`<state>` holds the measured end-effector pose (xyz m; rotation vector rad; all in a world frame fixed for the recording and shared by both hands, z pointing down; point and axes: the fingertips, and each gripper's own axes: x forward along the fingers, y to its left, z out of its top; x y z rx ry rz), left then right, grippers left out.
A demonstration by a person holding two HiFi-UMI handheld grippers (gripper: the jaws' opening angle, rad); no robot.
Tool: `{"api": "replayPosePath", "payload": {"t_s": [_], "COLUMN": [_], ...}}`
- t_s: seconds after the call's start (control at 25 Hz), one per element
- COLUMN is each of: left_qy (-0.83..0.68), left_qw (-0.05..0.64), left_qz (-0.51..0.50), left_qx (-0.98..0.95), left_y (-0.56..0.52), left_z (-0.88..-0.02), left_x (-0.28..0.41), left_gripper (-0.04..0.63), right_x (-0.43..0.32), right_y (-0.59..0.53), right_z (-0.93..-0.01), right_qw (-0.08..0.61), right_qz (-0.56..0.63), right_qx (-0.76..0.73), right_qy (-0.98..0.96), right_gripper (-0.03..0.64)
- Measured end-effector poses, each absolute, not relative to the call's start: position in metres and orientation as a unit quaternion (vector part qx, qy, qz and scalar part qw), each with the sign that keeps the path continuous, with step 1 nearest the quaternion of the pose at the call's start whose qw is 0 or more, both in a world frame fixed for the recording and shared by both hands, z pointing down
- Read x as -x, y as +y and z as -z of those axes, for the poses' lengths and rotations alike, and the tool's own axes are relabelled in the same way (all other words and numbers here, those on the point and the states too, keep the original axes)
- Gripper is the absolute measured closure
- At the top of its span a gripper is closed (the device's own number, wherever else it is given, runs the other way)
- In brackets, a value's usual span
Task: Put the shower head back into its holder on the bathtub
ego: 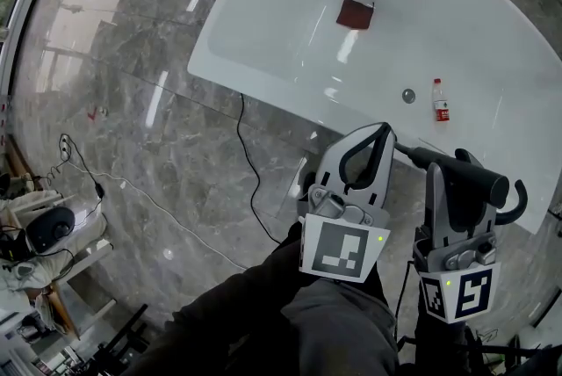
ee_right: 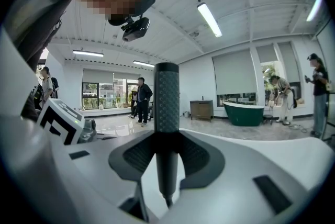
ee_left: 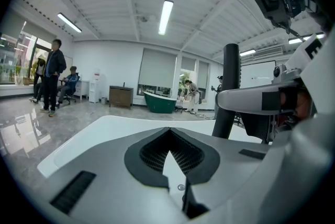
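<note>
A white bathtub (ego: 263, 75) fills the upper right of the head view. My right gripper (ego: 461, 162) is shut on the dark, textured handle of the shower head (ego: 479, 177), held level in front of the tub's near rim. In the right gripper view the handle (ee_right: 166, 97) stands upright between the pads of that gripper (ee_right: 166, 139). My left gripper (ego: 379, 133) hovers just left of it, shut with nothing held. The left gripper view shows its own tips (ee_left: 170, 131) meeting and the shower head (ee_left: 232, 74) to the right. No holder can be made out.
Inside the tub lie a red cloth (ego: 355, 13), a small bottle with a red label (ego: 440, 100) and the drain (ego: 408, 96). A black cable (ego: 246, 146) runs over the glossy stone floor. People and a green tub (ee_right: 243, 112) stand far off.
</note>
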<state>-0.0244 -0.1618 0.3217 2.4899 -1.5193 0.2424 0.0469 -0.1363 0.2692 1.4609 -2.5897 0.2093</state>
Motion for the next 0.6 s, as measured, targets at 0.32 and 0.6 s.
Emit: {"api": "replayPosePath", "payload": {"t_s": [0.32,0.6], "left_qy": [-0.515,-0.512], "left_qw": [0.112,0.117], "left_qz": [-0.084,-0.087], "left_qx": [-0.846,-0.846], "left_y": [-0.164,-0.164], "left_z": [-0.334,-0.346], "left_x": [0.026,0.023], "left_gripper": [0.592,0.592], "right_x": [-0.047,-0.052], "right_y": [-0.138,-0.139], "right_z": [-0.285,-0.301], "right_qw": [0.086,0.092], "right_qz": [-0.069,-0.069], "right_qx": [-0.493,-0.496], "right_qy": [-0.863,-0.860], "right_gripper": [0.476,0.476]}}
